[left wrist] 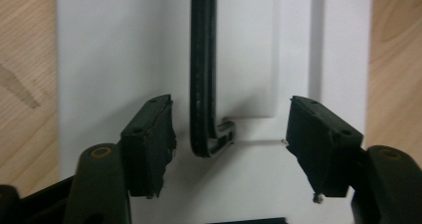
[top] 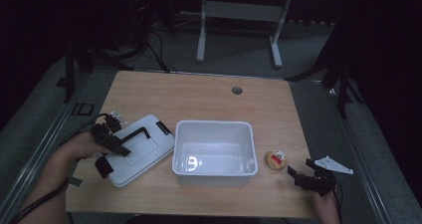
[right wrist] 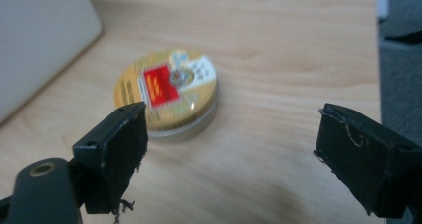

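The open white plastic bin (top: 214, 152) stands mid-table, blocking the direct line between the flat white lid with its black handle (top: 141, 149) and the small round gold tin (top: 276, 160). Bare wooden tabletop (top: 199, 97) lies free behind all three.

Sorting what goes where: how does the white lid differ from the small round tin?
The flat white rectangular plastic lid is much larger than the small round gold tin. The lid is plain white with a black handle; the tin carries a red and white label. The lid lies left of the open white plastic bin, the tin right of it. Both rest flat on the wooden table, outside the bin.
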Demonstrator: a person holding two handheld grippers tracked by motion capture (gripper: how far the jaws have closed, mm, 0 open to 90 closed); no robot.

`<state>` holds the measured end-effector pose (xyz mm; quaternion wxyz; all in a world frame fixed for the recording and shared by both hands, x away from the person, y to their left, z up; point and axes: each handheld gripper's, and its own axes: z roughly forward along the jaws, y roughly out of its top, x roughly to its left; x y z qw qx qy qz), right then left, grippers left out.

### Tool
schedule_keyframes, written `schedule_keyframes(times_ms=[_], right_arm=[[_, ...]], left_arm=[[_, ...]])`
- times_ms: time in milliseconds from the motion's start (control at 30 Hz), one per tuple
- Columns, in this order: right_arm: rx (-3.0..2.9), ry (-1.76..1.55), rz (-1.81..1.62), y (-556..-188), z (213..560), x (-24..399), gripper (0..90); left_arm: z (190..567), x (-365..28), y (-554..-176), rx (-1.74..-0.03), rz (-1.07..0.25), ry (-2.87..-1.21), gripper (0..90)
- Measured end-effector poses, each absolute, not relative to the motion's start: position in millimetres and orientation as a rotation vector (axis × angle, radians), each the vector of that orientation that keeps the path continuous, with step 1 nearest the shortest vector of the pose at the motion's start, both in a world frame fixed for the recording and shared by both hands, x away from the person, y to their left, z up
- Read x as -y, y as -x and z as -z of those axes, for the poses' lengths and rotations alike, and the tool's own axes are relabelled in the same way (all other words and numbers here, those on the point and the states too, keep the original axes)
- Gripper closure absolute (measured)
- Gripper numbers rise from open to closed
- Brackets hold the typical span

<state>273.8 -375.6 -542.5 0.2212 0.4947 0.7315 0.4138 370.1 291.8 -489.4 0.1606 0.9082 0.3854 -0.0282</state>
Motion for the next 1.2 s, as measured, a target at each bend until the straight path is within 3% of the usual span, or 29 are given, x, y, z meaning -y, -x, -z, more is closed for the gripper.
schedule_keyframes(times_ms=[300,633,1200], right_arm=[[-2.343,-1.287,-0.925,-287,540,374,12.6],[-2.703,-0.981,-0.743,-294,534,363,13.2],[-2.979,-0.673,-0.272,-321,491,361,14.7]], left_arm=[[488,-292,-369,-1.099,0.079,-2.61,34.7],[486,-294,-367,-1.088,0.089,-2.616,34.7],[485,-291,-366,-1.074,0.099,-2.644,34.7]])
